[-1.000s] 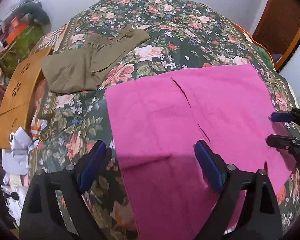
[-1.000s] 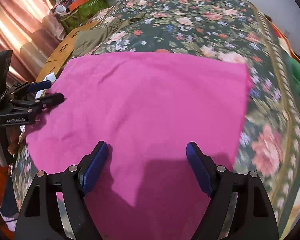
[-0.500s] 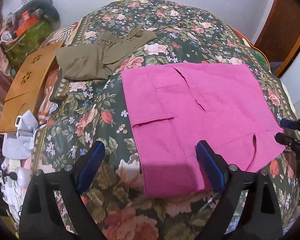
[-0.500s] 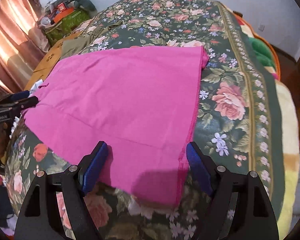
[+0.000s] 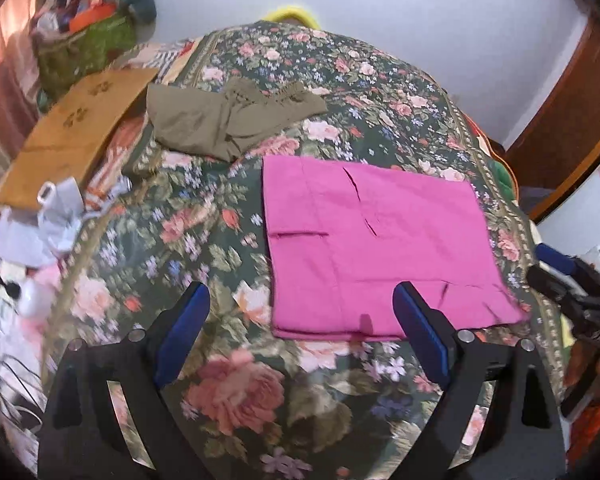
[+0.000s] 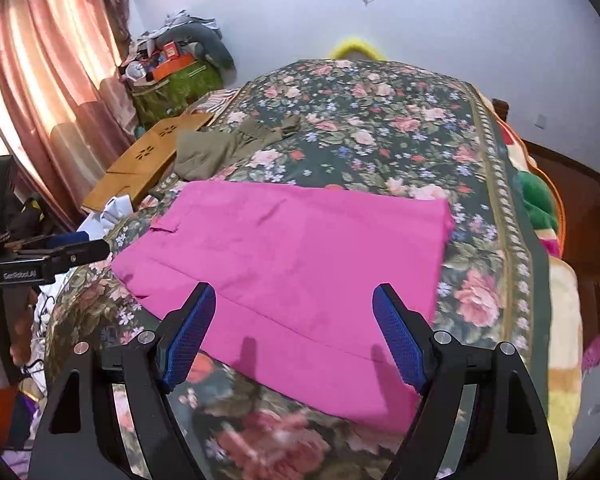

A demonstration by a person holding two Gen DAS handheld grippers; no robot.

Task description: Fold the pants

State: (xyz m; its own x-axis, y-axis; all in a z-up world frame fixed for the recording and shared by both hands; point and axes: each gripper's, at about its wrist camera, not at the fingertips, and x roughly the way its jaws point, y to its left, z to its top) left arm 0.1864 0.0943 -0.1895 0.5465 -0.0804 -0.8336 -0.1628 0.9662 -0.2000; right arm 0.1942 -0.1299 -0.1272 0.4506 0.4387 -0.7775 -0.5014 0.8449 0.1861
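Note:
The pink pants (image 5: 376, 248) lie folded into a flat rectangle on the floral bedspread (image 5: 228, 392); they also show in the right wrist view (image 6: 300, 264). My left gripper (image 5: 300, 320) is open and empty, held above the bedspread just short of the pants' near edge. My right gripper (image 6: 292, 320) is open and empty, held above the near edge of the pants. Each gripper shows at the side of the other's view, the right one (image 5: 556, 268) and the left one (image 6: 72, 244).
Olive-green pants (image 5: 228, 120) lie crumpled at the far left of the bed. A wooden lap board (image 5: 76, 132) and white cloth (image 5: 56, 208) lie along the left edge. A cluttered green basket (image 6: 172, 84) and pink curtains (image 6: 48, 92) stand beyond.
Both grippers have drawn back and up from the pink pants. The pants now look smaller and farther away, and more of the bed and room shows.

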